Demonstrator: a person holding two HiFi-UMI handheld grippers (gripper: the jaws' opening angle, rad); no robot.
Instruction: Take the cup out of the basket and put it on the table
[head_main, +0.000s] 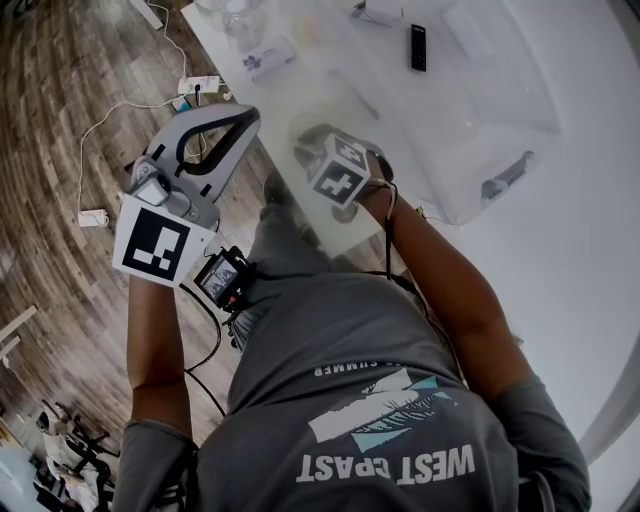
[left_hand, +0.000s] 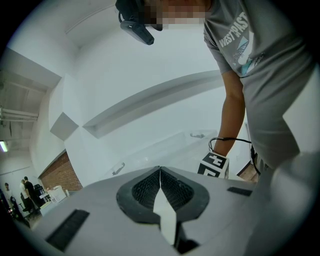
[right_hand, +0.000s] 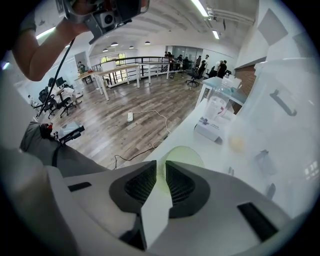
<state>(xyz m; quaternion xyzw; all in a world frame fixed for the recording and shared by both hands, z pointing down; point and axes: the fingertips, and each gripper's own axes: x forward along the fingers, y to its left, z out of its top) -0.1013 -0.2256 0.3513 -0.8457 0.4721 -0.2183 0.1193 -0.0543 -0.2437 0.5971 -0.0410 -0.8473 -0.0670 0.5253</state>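
T-shirt (head_main: 385, 465), large print: "WEST COAST", upside down in the head view.
T-shirt, smaller line above: "SUMMER"; the rest is lost in a fold.
T-shirt in the left gripper view (left_hand: 239, 40): "WEST" readable.
Left cube (head_main: 152, 243), right cube (head_main: 337, 180): black-and-white square codes, no letters.
Box (head_main: 268, 57) on counter (head_main: 330, 110): print too small to read.

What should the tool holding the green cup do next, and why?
Probably lower the cup a little onto the white table, away from its edge. The right tool is shut on the cup's rim, and the cup is already outside the clear basket, near the table's edge.
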